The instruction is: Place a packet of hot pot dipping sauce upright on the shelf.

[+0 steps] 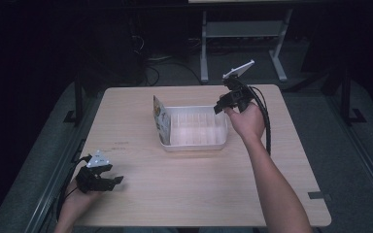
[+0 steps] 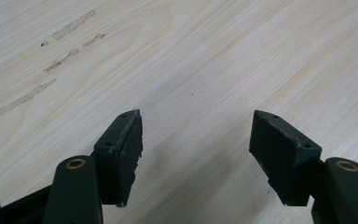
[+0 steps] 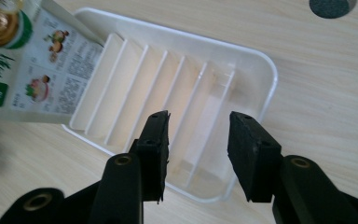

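Note:
A white slotted plastic tray (image 1: 194, 143) sits mid-table, its ribs plain in the right gripper view (image 3: 261, 70). A printed food packet (image 1: 161, 119) stands upright in the tray's left end; its label shows in the right gripper view (image 3: 32, 70). My right gripper (image 1: 219, 108) hovers at the tray's right end, jaws open and empty, pointing down over the ribs (image 3: 198, 126). My left gripper (image 1: 119, 180) rests low near the table's front left corner, open over bare wood (image 2: 196, 126), holding nothing.
The light wooden table (image 1: 184, 194) has faint smear marks (image 2: 51, 65) ahead of the left gripper. A dark round foot (image 3: 331, 7) shows beyond the tray. A desk frame (image 1: 243, 43) stands on the floor behind the table.

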A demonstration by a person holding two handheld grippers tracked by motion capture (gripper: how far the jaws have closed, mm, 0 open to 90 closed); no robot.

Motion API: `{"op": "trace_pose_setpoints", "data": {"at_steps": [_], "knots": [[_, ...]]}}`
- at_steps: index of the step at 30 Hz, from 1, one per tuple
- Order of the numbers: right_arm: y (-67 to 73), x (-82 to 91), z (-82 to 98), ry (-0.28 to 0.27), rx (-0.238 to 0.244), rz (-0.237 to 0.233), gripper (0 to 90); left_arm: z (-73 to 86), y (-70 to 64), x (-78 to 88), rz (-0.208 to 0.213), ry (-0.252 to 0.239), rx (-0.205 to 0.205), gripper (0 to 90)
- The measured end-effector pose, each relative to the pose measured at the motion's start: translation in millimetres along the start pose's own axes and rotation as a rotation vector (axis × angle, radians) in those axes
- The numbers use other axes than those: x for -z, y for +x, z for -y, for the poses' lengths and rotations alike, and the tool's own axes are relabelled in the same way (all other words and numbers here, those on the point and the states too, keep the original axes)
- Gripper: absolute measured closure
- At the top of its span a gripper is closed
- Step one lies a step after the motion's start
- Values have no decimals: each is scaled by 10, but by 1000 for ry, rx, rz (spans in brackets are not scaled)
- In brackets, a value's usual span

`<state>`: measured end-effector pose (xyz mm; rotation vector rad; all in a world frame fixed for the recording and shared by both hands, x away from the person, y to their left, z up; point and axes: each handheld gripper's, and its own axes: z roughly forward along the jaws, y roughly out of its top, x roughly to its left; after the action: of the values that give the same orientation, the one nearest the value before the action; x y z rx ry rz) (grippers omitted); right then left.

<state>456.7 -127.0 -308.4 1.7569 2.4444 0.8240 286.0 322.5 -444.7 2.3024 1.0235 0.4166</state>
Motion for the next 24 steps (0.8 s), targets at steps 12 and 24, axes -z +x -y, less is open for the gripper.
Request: {"op": "trace_pose_setpoints", "data": {"at_steps": [12, 24], "knots": [[-191, 11, 165, 8, -4, 9, 539, -2, -3, -5, -4, 6, -3, 333], [-439, 36, 356, 12, -37, 6, 531, -3, -11, -15, -6, 8, -3, 325]]}}
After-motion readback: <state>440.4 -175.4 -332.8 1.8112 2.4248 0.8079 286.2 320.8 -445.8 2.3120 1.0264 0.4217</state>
